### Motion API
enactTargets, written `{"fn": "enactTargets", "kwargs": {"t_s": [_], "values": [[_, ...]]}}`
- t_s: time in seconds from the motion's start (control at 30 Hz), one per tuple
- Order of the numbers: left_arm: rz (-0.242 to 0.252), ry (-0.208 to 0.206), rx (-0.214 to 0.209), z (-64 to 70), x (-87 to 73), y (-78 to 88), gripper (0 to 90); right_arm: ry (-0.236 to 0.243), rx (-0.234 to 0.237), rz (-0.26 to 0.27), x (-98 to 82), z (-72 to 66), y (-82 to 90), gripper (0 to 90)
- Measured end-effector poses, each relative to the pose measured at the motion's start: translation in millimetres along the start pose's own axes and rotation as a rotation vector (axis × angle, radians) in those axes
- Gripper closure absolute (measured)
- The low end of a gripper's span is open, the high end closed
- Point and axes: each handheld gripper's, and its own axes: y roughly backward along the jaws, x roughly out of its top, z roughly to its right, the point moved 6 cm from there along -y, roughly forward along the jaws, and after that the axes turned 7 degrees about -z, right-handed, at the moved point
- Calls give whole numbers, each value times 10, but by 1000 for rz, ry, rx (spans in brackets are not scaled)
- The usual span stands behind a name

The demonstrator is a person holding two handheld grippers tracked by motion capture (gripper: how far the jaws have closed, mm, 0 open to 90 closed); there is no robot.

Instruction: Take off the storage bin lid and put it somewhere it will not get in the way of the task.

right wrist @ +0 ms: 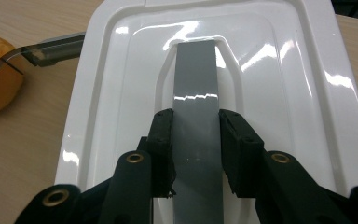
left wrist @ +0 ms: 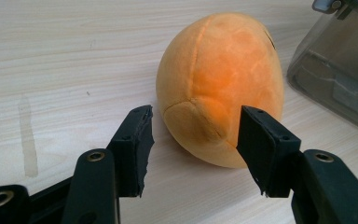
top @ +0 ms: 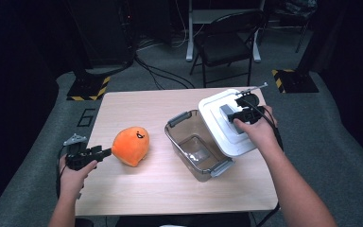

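An orange plush toy (top: 131, 144) (left wrist: 221, 88) with a small face lies on the left half of the wooden table (top: 142, 106). My left gripper (top: 105, 152) (left wrist: 193, 149) is open just to its left, jaws on either side of its near end without touching. A clear grey-tinted plastic box (top: 196, 145) stands open at the centre. My right gripper (top: 229, 115) (right wrist: 196, 151) is shut on the grey handle (right wrist: 196, 116) of the white lid (top: 224, 123) (right wrist: 279, 88), which tilts over the box's right rim.
The box has grey latches (top: 178, 118) at its ends. A folding chair (top: 227, 40) and cables are on the floor beyond the table. Bare tabletop (top: 170, 194) lies along the front edge.
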Motion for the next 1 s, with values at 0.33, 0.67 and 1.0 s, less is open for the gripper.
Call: {"fn": "enactTargets", "kwargs": {"t_s": [0.33,0.67,1.0], "values": [[3,5,2,-7,-3,-6,449,-45,-29,-3,-51,224,7,665],[-1,-2,4,-4,-4,-9,449,-75,-59,-1,-116,415,18,665],[-4,0,3,-1,-8,-20,449,-99,-79,-12,-192,555,-11,665]]}}
